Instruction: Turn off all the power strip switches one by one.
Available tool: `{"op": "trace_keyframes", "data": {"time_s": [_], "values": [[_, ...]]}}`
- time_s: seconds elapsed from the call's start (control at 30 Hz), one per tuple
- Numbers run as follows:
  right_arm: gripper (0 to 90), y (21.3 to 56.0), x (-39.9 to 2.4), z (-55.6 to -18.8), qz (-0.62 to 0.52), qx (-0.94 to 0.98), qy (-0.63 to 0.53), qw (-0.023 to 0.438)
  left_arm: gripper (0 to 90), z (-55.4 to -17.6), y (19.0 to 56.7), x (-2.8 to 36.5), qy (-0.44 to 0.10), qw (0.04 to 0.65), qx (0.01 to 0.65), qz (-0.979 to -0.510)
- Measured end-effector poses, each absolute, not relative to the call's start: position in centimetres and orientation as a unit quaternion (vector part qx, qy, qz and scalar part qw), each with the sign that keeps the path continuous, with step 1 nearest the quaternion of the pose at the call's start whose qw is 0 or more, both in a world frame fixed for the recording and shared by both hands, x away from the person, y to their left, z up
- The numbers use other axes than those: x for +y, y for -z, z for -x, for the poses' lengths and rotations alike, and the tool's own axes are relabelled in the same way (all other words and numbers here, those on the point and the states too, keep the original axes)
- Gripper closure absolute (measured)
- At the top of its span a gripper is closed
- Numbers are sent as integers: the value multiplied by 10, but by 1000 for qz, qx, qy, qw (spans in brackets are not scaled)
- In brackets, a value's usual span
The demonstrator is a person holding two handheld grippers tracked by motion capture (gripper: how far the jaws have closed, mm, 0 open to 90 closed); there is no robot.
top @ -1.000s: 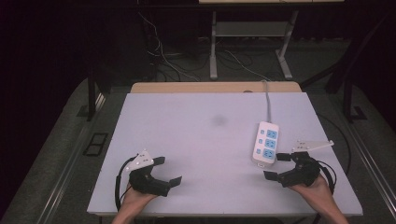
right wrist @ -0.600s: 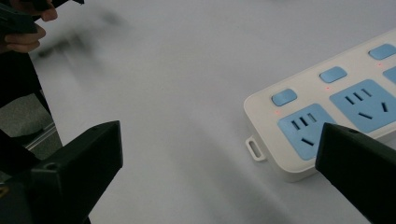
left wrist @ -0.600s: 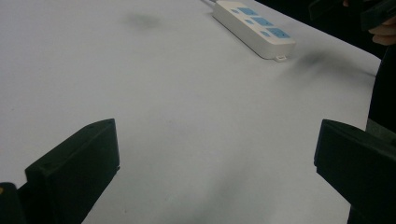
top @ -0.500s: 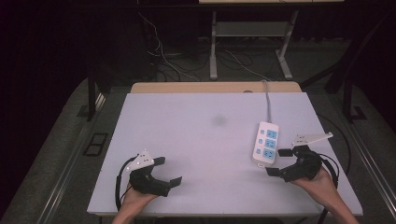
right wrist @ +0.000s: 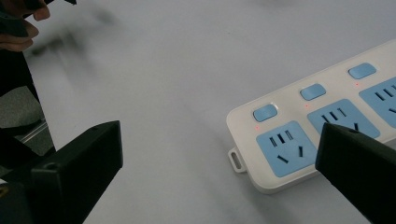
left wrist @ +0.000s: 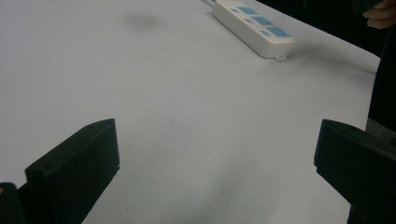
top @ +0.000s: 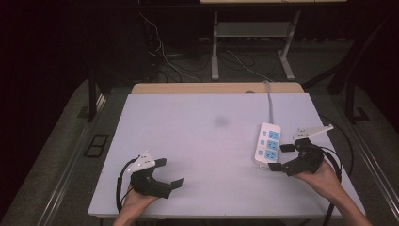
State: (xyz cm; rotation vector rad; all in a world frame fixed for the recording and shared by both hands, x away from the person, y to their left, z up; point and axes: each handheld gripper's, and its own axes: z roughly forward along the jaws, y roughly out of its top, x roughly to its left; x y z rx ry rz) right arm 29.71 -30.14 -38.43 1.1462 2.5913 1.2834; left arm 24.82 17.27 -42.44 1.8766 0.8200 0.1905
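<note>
We're holding the right tool (top: 281, 157) wide open w/ nothing in it, jaws pointing at the near end of the white power strip (top: 268, 145), which is lying on the tabletop (top: 197, 141) just ahead. Left tool (top: 170, 172) is also gaping empty, resting well apart from the strip.

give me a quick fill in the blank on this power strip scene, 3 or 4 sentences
1. The power strip lies nearest the ____ gripper.
2. The sockets on the power strip are coloured ____.
3. The left gripper has its jaws ____, with nothing between them.
4. In the right gripper view, the small lights beside the switches glow ____.

Missing words: right; blue; open; red
</note>
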Motion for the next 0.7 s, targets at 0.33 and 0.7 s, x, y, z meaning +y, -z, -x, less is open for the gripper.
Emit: {"op": "trace_keyframes", "data": {"time_s": [0.33,0.7], "values": [[5,379,-301,-308,-366,840,-400,18,0,-248,425,173,-78,517,341,-782],[6,378,-297,-319,-367,846,-386,17,0,-248,425,171,-75,514,339,-784]]}}
